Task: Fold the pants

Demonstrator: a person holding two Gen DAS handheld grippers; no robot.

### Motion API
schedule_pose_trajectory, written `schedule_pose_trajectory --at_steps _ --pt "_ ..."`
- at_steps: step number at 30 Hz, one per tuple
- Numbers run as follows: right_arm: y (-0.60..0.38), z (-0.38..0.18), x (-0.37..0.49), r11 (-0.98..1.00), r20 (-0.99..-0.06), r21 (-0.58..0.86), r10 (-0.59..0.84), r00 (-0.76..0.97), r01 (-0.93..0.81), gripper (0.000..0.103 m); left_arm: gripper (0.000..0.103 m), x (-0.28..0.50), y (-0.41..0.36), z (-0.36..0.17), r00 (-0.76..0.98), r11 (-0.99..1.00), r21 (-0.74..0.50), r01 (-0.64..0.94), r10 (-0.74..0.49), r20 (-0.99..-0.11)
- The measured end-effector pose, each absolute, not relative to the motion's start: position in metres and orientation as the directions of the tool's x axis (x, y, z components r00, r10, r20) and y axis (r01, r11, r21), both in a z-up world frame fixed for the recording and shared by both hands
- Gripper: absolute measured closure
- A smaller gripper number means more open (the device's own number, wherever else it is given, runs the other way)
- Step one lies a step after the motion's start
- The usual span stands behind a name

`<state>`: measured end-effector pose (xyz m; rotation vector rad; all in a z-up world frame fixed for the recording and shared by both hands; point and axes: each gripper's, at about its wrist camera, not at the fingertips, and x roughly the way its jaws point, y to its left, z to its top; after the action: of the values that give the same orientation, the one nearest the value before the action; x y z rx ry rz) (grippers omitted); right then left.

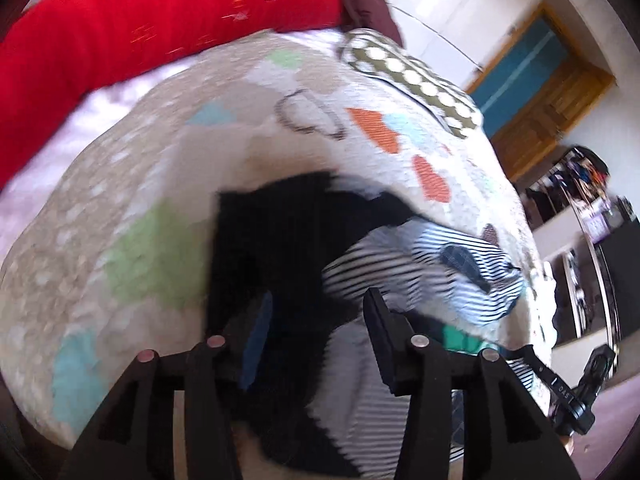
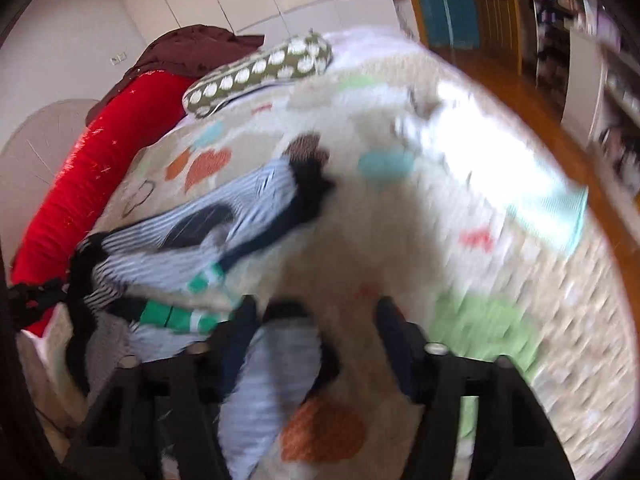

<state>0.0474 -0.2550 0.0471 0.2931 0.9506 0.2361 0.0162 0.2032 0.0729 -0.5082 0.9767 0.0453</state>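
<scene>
Striped blue-and-white pants (image 1: 420, 264) with dark cuffs lie crumpled on a patterned blanket (image 1: 132, 184), partly over a black garment (image 1: 272, 240). My left gripper (image 1: 318, 320) is open just above that black cloth, and its pads do not press on it. In the right wrist view the striped pants (image 2: 208, 220) spread to the left. One striped end with a dark cuff (image 2: 276, 380) lies between the fingers of my right gripper (image 2: 316, 316), close to the left finger. The jaws stand apart there and are open. Both views are blurred.
A red bolster (image 2: 80, 184) and an olive dotted pillow (image 2: 260, 68) lie at the far side of the bed. A green-and-white striped garment (image 2: 172, 316) sits by the pile. The bed's right edge drops to a wooden floor (image 2: 520, 92) with shelves (image 2: 560, 8) beyond.
</scene>
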Motion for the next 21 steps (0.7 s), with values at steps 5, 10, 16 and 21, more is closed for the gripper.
schedule_pose_trajectory --at_steps 5,10,16,21 --pt "-0.253 0.031 0.037 0.901 -0.753 0.429 0.4 0.523 -0.072 0.084 0.051 -0.01 0.224 0.052 0.549 0.875 -0.347 -0.337 -0.117 -0.827" --pt "-0.253 0.055 0.027 0.925 -0.728 0.375 0.334 0.598 -0.06 0.089 0.051 -0.012 0.205 0.039 0.529 0.903 -0.293 -0.313 -0.09 -0.844" --pt "-0.236 0.115 -0.017 0.998 -0.513 0.063 0.008 0.858 0.028 0.025 0.051 -0.007 0.198 0.025 0.507 0.887 -0.332 -0.32 -0.135 -0.851" --pt "-0.279 0.088 -0.007 0.962 -0.63 0.266 0.126 0.766 0.06 0.051 0.079 -0.005 0.183 0.027 0.512 0.929 -0.255 -0.267 -0.088 -0.855"
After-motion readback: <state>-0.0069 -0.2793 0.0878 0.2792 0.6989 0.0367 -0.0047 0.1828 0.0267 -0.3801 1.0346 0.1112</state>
